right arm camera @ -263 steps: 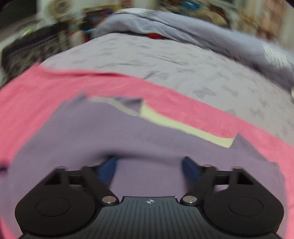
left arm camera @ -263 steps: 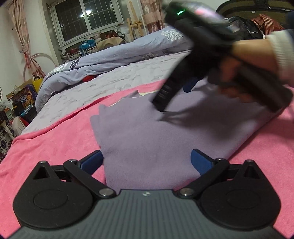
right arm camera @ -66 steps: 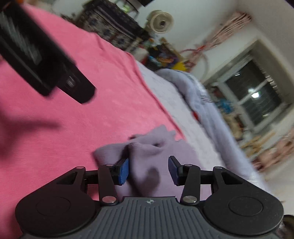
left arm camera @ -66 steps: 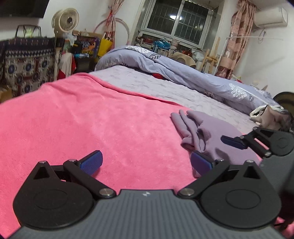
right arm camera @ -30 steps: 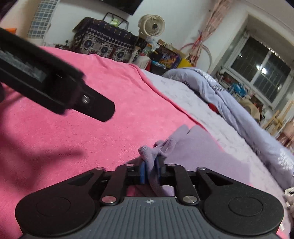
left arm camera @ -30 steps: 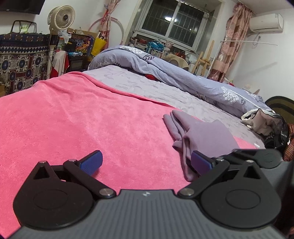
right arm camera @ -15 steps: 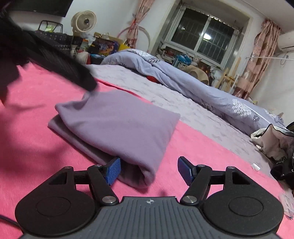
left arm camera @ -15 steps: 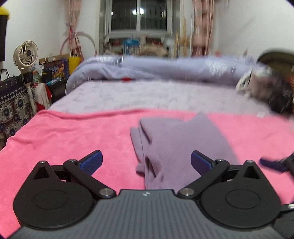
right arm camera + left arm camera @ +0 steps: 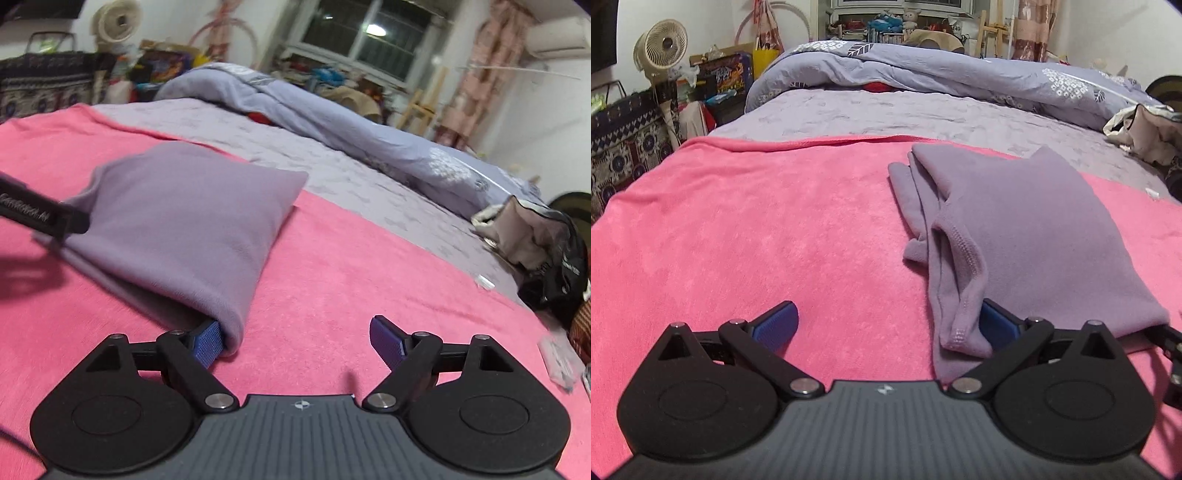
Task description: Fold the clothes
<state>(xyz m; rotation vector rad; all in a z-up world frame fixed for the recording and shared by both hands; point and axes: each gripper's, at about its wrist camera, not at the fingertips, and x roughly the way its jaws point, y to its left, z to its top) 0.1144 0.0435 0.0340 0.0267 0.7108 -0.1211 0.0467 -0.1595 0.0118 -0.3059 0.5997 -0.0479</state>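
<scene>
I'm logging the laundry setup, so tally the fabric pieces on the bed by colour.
Pink: 1, the pink towel
Purple: 1, the folded purple garment
Lavender: 2, the bedsheet and the quilt
Beige: 1, the crumpled item at the edge
Total: 5

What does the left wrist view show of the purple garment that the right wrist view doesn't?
Only the left wrist view shows the folded purple garment's layered, stitched edges, beside the open left gripper. Only the right wrist view shows its smooth rounded fold, against one finger of the open right gripper, and a black bag. Both show the pink blanket and lavender duvet.
</scene>
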